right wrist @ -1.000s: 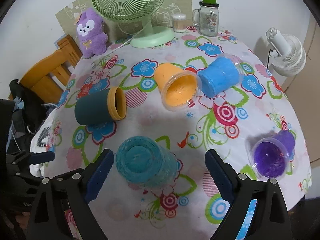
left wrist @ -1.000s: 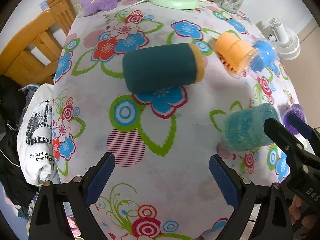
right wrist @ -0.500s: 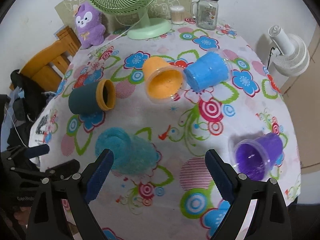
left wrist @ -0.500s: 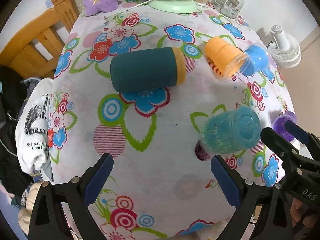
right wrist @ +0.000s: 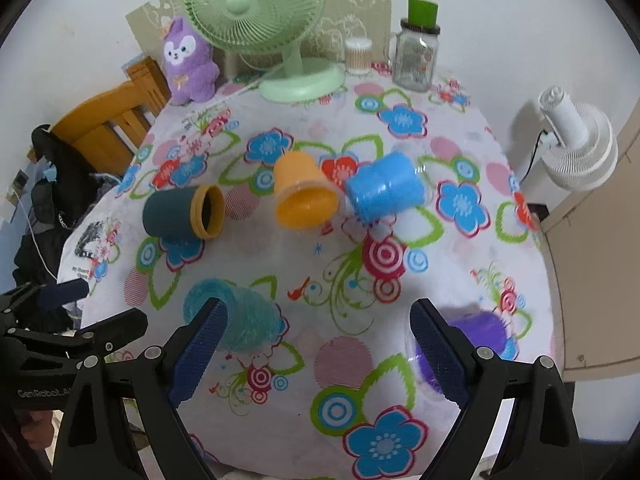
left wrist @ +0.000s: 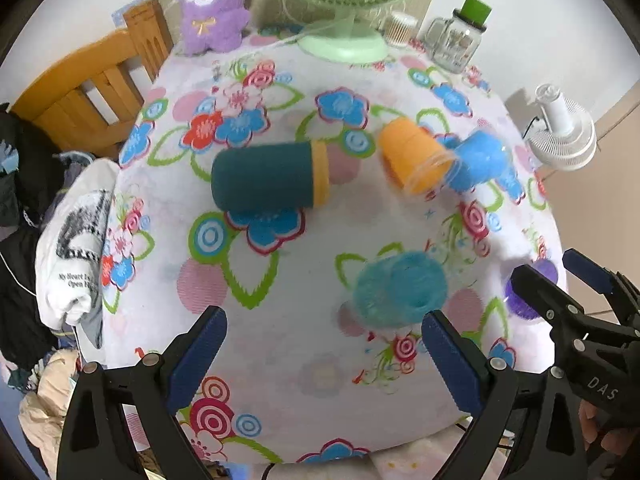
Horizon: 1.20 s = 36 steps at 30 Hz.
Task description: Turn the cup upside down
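Observation:
Several cups lie on their sides on the floral tablecloth. A dark teal cup with a yellow rim lies left of centre. An orange cup and a blue cup lie side by side. A turquoise cup lies near the front. A purple cup lies at the right edge. My left gripper is open and empty. My right gripper is open and empty, with its left finger in front of the turquoise cup.
A green fan, a purple plush toy, a glass jar with a green lid and a small pot stand at the table's back. A wooden chair and clothes are at the left. A white fan stands at the right.
Both grippers have drawn back and up from the table, so more of the table and the back wall shows. The cups have not visibly moved. Both grippers stay open.

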Tool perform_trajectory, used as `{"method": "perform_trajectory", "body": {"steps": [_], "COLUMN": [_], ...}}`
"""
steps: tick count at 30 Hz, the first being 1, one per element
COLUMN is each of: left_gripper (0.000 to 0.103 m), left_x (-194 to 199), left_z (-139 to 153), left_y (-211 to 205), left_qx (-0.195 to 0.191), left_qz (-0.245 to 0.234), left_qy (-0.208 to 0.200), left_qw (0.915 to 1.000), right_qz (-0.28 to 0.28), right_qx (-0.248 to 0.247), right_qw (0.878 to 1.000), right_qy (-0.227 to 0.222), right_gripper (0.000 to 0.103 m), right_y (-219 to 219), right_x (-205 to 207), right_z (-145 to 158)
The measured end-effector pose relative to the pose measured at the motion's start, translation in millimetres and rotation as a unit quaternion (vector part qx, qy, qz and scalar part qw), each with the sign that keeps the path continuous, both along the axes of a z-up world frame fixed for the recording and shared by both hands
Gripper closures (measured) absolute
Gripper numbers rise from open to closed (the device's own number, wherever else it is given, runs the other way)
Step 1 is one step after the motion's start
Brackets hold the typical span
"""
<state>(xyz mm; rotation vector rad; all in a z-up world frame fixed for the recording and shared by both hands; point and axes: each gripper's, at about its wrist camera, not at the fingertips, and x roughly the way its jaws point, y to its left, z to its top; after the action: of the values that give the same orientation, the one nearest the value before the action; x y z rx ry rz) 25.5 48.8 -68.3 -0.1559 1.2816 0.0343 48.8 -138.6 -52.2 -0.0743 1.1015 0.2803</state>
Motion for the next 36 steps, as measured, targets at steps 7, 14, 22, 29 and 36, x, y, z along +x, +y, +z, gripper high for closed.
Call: {"method": "perform_trajectory", "body": {"steps": [7, 14, 22, 29, 36], "left_gripper": [0.004, 0.003, 0.000, 0.000, 0.000], "left_x": [0.8, -2.9, -10.6, -13.9, -15.8], "left_z": [33.9, 73.4, 100.6, 102.0, 102.6], "left_y": [-9.3, -19.2, -24.0, -21.3, -23.7], "left_qx": [0.005, 0.011, 0.024, 0.023, 0.028], "left_qz": [-0.008, -0.016, -0.012, 0.002, -0.003], "left_qy": [-0.026, -0.068, -0.097, -0.095, -0.099], "left_qw": [0.9996, 0.9975, 0.9949, 0.9952, 0.9946], "right_qz": [-0.013, -0.023, -0.026, -0.027, -0.029], "right_qx": [-0.014, -0.004, -0.014, -0.020, -0.026], "right_qw": [0.999, 0.999, 0.997, 0.996, 0.996], "right_qy": [-0.026, -0.047, -0.072, -0.081, -0.086], "right_gripper": [0.009, 0.009, 0.009, 0.009, 0.009], "right_y": [-5.9, -13.2, -14.3, -16.5, -17.3], "right_x": [-2.8, -9.5, -18.6, -24.3, -26.2], "right_z": [33.5, 63.9, 83.9, 89.3, 91.2]}}
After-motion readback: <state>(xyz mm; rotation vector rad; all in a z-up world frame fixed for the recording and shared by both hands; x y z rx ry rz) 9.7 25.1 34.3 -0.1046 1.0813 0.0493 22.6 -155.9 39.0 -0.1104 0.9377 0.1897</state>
